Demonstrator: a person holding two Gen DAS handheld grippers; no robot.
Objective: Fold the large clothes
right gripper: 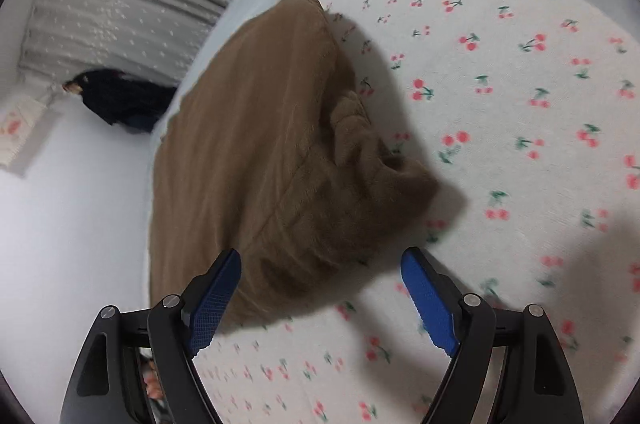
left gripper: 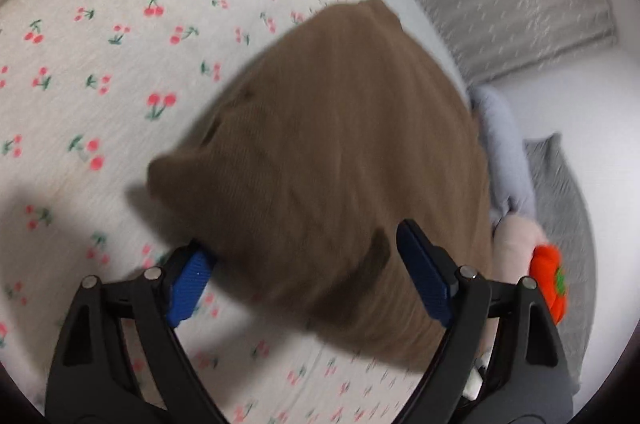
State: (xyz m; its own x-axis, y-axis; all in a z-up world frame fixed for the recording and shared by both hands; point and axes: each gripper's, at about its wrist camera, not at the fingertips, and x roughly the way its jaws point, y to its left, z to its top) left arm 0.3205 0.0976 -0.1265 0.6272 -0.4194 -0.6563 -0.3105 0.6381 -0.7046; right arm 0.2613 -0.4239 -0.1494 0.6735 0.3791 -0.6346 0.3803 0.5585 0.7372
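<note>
I have a brown garment [left gripper: 332,160] lying on the bed, on a cherry-print sheet [left gripper: 100,36], close to the edge where the sheet gives way to plain pale bedding [right gripper: 240,4]. From both wrist views it reads as a compact, thick bundle, not a spread-out piece: the fabric looks doubled over itself, with a long smooth side running along the bed edge and a lumpier, gathered end toward the middle of the bed, best seen from the right wrist [right gripper: 360,152]. So I judge the folding well advanced, perhaps at or near its last fold.

My left hand-held gripper [left gripper: 304,276] hangs over the near end of the bundle with its blue pads wide apart; cloth lies between and under them, but neither pad presses on it. My right hand-held gripper [right gripper: 320,300] is likewise spread wide, its left pad over the garment's near corner and its right pad over bare sheet, holding nothing.

What is left, as I read it, is tidying: the bunched end looks uneven and may want smoothing or one more tuck. Whether the bundle is square underneath I cannot tell, since the frames are blurred. Other soft items sit beyond the garment in the left view, a pale grey-blue piece [left gripper: 504,152] and something orange [left gripper: 548,280], which may be further clothes awaiting their turn.
</note>
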